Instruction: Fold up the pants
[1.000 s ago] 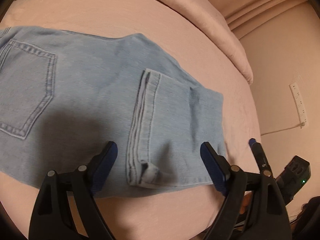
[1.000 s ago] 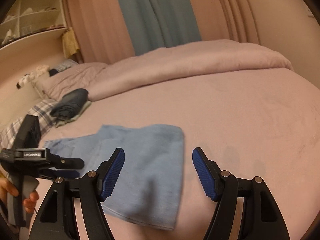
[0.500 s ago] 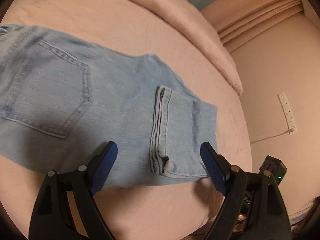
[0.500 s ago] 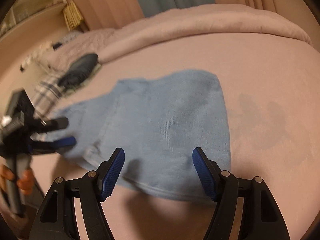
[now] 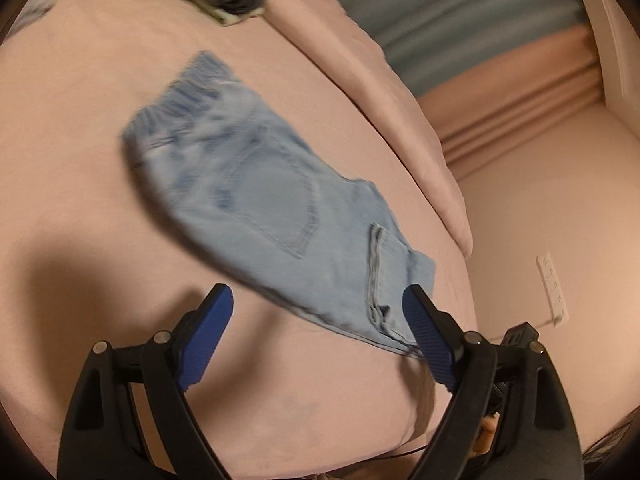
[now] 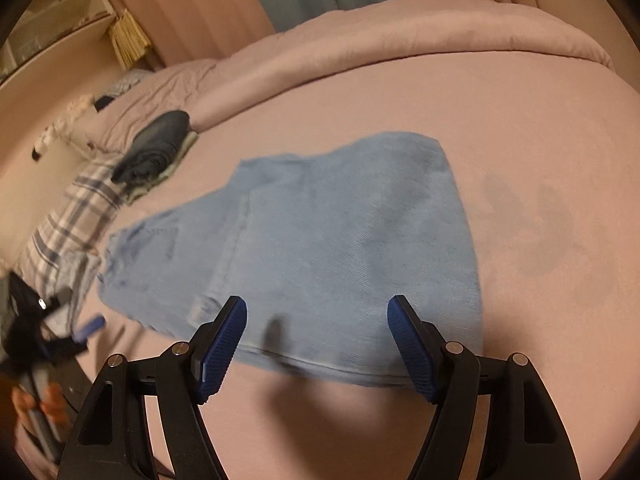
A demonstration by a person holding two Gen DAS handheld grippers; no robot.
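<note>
The light blue jeans (image 5: 272,208) lie folded flat on the pink bed, back pocket up, leg hems laid over the seat end. In the right wrist view the jeans (image 6: 340,240) fill the middle. My left gripper (image 5: 318,312) is open and empty, held above the bed by the near edge of the jeans, its right finger over the hem corner. My right gripper (image 6: 318,324) is open and empty, just over the near folded edge. The left gripper also shows blurred at the far left of the right wrist view (image 6: 68,340).
A rolled pink duvet (image 6: 400,36) runs along the far side of the bed. A folded dark garment (image 6: 154,144) and a plaid cloth (image 6: 68,224) lie near the pillows. A wall socket strip (image 5: 554,284) is beyond the bed edge.
Both grippers have pulled back and up from the jeans, staying open. The left view now takes in the whole folded jeans; the right gripper has come over the near edge.
</note>
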